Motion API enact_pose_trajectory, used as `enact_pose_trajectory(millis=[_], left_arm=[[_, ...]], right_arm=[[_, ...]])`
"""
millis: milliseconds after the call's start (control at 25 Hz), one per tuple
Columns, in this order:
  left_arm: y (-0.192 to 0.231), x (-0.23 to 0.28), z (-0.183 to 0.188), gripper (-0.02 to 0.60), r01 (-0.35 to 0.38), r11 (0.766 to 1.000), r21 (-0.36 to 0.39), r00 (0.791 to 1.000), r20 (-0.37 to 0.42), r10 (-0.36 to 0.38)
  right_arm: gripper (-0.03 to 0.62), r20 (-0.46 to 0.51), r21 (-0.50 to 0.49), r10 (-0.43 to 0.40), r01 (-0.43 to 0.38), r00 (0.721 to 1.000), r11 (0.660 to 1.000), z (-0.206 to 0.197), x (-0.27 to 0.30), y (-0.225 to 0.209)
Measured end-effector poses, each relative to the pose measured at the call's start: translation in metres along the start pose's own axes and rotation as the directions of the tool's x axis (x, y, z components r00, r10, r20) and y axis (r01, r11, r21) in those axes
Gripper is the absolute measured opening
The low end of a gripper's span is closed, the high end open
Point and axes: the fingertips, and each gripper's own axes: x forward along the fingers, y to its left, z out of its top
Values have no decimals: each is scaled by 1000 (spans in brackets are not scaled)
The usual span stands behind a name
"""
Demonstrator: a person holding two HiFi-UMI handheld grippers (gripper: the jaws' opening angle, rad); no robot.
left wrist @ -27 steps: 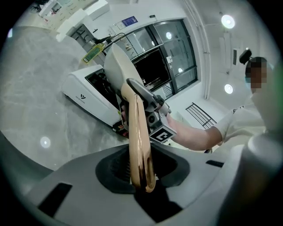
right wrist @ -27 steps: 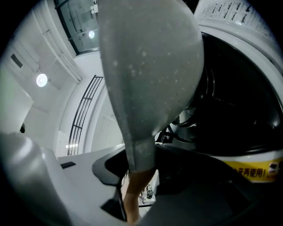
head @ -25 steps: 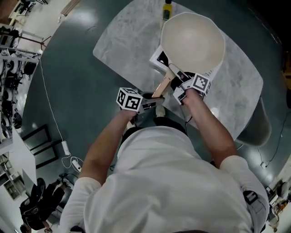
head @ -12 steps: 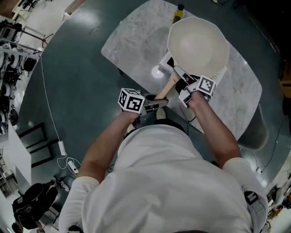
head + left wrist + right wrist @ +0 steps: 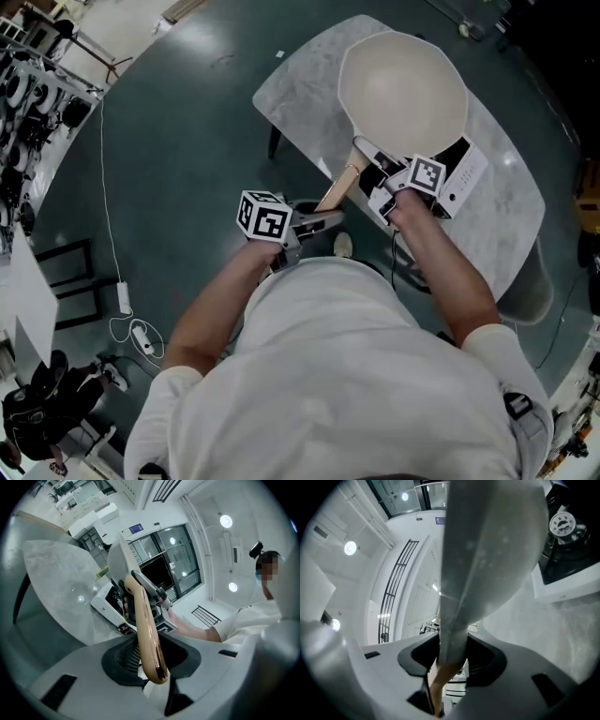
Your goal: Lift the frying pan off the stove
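Note:
I hold a white frying pan (image 5: 401, 92) in the air over the marble table (image 5: 305, 89). My left gripper (image 5: 317, 221) is shut on the end of its wooden handle (image 5: 339, 186). My right gripper (image 5: 382, 184) is shut on the grey metal neck next to the bowl. The white stove (image 5: 461, 176) peeks out from under the pan's right side. In the left gripper view the handle (image 5: 146, 625) runs up from my left gripper (image 5: 150, 662) to the edge-on pan (image 5: 118, 559), above the stove (image 5: 104, 603). In the right gripper view the pan's underside (image 5: 492, 541) rises from my right gripper (image 5: 452, 656).
The stove (image 5: 569, 559) with its knob lies on the table to the right below the pan. Dark green floor surrounds the table; a white cable (image 5: 106, 225) trails at the left. A grey rounded seat (image 5: 527, 279) stands at the table's right edge.
The pan has shifted left relative to the stove: the stove showed at the pan's left edge before and now shows at its right. Both grippers kept their hold.

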Motion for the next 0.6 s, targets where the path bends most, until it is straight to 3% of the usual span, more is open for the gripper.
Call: enact_pose_trajectory(millis=[600], left_arm=[[-24,-27,4,110,-82,997,-13,984,158,83]], right_arm=[[173,-196,-29,82,-90,977,996,-29,39,39]])
